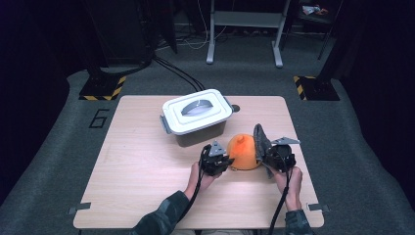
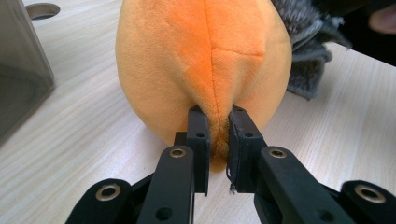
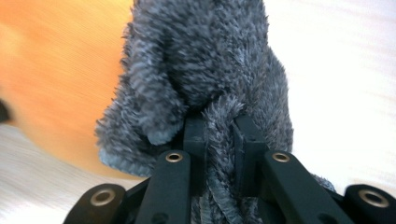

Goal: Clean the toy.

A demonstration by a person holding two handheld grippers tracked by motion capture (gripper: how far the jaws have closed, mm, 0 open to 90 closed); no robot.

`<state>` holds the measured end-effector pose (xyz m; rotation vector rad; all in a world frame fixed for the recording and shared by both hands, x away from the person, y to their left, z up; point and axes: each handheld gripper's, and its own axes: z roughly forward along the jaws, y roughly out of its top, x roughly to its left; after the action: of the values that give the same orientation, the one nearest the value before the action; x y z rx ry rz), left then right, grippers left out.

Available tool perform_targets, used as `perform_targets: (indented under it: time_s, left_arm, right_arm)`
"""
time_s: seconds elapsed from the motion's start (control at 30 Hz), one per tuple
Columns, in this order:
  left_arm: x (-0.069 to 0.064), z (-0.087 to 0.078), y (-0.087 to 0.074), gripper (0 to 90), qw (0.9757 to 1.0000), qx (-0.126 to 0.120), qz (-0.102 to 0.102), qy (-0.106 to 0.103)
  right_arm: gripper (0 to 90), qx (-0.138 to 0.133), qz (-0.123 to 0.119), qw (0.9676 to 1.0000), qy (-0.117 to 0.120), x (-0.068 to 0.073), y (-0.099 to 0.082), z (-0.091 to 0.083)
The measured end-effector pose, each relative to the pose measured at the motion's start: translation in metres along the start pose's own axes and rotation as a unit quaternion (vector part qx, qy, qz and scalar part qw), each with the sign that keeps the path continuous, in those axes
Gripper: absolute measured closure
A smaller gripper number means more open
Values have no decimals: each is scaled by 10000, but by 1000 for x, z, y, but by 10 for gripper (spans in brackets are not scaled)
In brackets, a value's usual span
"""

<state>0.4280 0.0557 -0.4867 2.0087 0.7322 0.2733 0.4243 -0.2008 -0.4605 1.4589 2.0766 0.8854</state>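
Note:
An orange plush toy point(image 1: 243, 151) sits on the wooden table point(image 1: 137, 161), between the two grippers. My left gripper point(image 1: 224, 161) is shut on a pinch of the orange plush point(image 2: 205, 65) along its seam near the bottom, with both pads pressing the fabric. On the toy's right side, my right gripper point(image 1: 266, 155) is shut on a fuzzy grey cloth point(image 1: 261, 139) that stands up against the plush. In the right gripper view the grey cloth point(image 3: 205, 60) is bunched between the jaws, with the orange plush point(image 3: 56, 70) blurred behind it at the left.
A grey bin with a white lid point(image 1: 196, 110) and side clips stands just behind the toy at the table's middle back. A round hole point(image 1: 235, 108) is in the tabletop beside it. Dark floor and stand legs lie beyond the far edge.

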Motion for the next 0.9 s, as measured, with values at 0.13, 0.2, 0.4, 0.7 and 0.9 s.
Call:
perform_targets:
  time_s: [0.13,0.2,0.4,0.7,0.9]
  left_arm:
    - [0,0,-1,810,10000,-37,11,21]
    - [1,-1,-1,810,10000,-33,-16,13]
    - [2,-2,-2,810,10000,-50,-19,-7]
    - [1,-5,-1,810,10000,-21,61,-19]
    - [1,-4,-2,810,10000,-35,33,-56]
  right_arm:
    - [784,169,184,9997,-36,-6,-5,4]
    - [784,107,157,9998,-49,-6,-4,1]
    - [783,-396,-193,9990,76,11,11,-29]
    - [783,-444,-1015,9937,192,66,34,-29]
    - [784,-448,-761,9958,226,56,31,-24]
